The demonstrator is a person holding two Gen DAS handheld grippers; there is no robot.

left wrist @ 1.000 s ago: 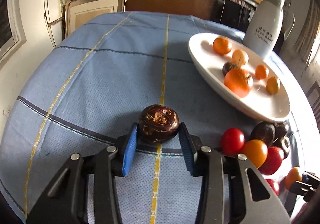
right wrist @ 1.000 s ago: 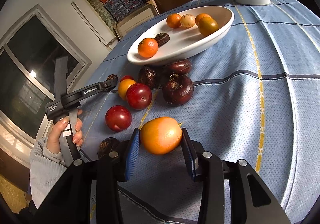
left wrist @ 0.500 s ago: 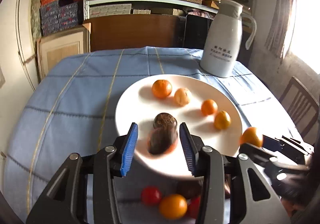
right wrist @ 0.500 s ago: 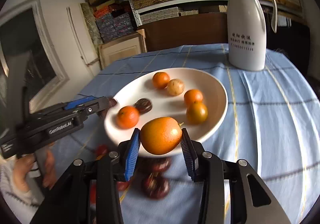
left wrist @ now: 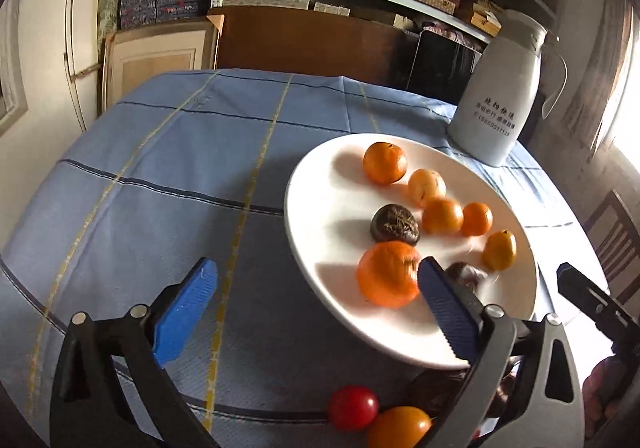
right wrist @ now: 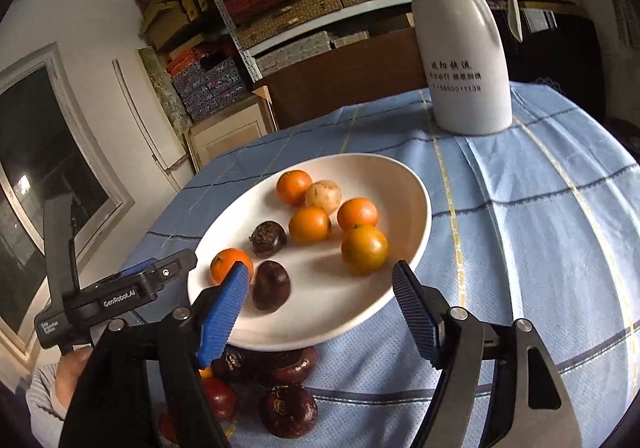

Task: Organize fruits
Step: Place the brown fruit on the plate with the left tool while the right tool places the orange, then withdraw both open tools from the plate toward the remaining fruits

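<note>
Left tongs (left wrist: 316, 312) stand wide apart and grip nothing, poised above the near left rim of the white plate (left wrist: 316, 232); right tongs (right wrist: 320, 304) likewise gape, with nothing held, over the plate's near edge. The blue cloth on the tabletop (left wrist: 160, 176) lies bare to the left of the plate, giving free room there; the white jug (right wrist: 464, 48) stands just beyond the plate's far rim. The plate holds six orange or yellow fruits and two dark ones, including a dark fruit (right wrist: 271, 286) near the front. The right view alone shows dark fruits (right wrist: 288, 410) on the cloth below the plate's near edge; the left view shows a red fruit (left wrist: 354, 407) and a yellow one (left wrist: 400, 427) there.
</note>
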